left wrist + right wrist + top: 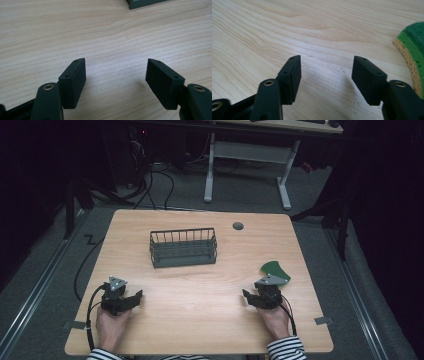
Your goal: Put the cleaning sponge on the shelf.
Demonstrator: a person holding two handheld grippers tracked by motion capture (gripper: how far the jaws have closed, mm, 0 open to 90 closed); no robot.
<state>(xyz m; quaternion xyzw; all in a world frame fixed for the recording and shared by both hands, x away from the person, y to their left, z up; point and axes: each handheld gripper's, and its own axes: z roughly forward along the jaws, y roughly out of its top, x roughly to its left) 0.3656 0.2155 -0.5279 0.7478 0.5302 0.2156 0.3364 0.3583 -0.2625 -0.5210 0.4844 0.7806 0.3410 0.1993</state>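
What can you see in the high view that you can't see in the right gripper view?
High view alone: the wire basket in the middle of the table, the left gripper, both hands and striped sleeves, the floor and another desk behind.
Right gripper view alone: the sponge's layers up close, green on top and yellow underneath, and the wood grain.
Both: the wooden table, the sponge, and the right gripper with its jaws apart, holding nothing, the sponge just beside it.
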